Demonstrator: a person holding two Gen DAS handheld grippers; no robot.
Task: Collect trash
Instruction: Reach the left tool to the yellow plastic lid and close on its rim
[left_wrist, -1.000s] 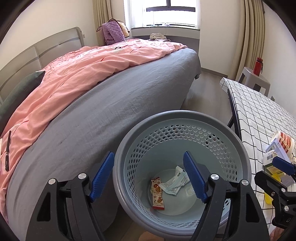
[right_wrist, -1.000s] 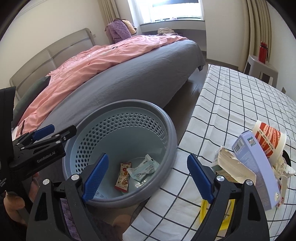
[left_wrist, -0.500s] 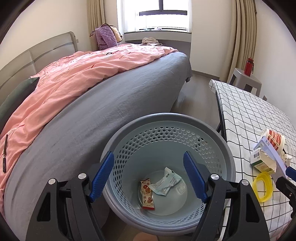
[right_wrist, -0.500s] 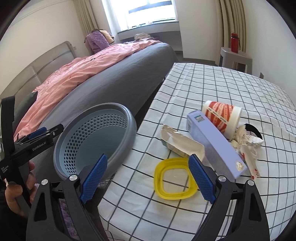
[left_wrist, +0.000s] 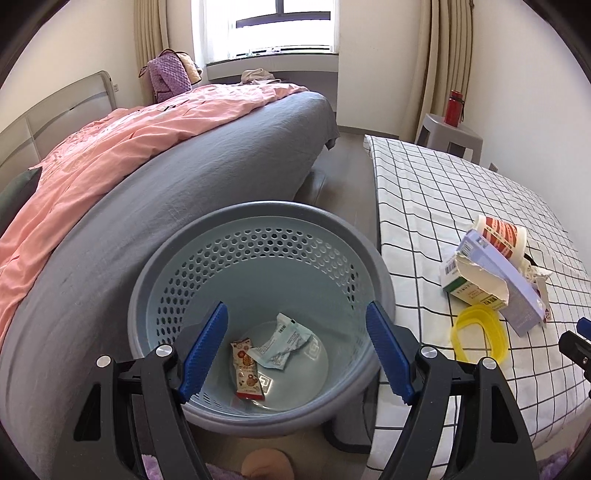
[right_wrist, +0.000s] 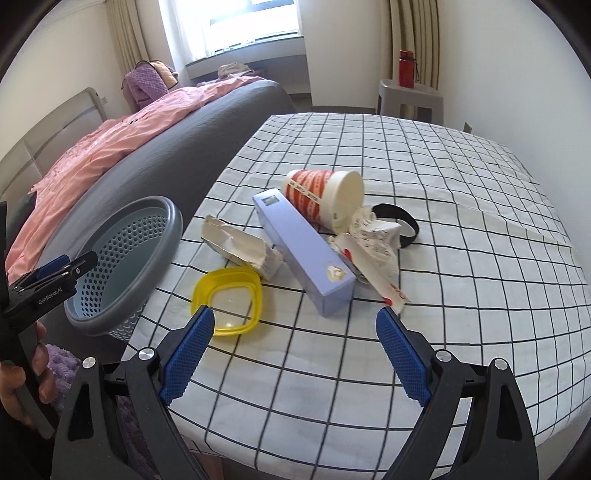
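Furthest left is the bed (left_wrist: 184, 192), grey sheet under a pink cover, and the grey perforated basket (left_wrist: 373, 258) stands on the floor hard against it, at the edge of the counter (right_wrist: 461, 206); that spot looks chosen so each piece has only a short way to go from the checked cloth to the bin. Above the basket hang the left tongs (left_wrist: 295, 347), jaws parted and nothing between them, probably parked there after a drop or waiting for a turn. In the basket's bottom lie two pieces: one red-printed snack wrapper (left_wrist: 245, 369) and one crumpled pale packet (left_wrist: 282, 341) just beside it. Next, on the counter, the rest of the trash sits in one loose cluster near the basket side, which suits a one-at-a-time pick. Counted from the left: one yellow plastic lid ring (right_wrist: 229, 299), nearest the edge; one torn white carton (right_wrist: 243, 245) touching it; one long lilac box (right_wrist: 306, 254) lying on its side; one red-and-white paper cup (right_wrist: 325, 197) tipped over behind the box; one crumpled printed wrapper (right_wrist: 373, 243) at the cup's mouth; one black band (right_wrist: 404, 225) partly under that wrapper. So six remain, two are in. The right tongs (right_wrist: 295, 347) hover over the cloth short of the cluster, spread wide and empty, apparently lining up on the yellow ring or the box. Far back, one red bottle (right_wrist: 406, 68) stands on one grey stool (right_wrist: 410, 96).
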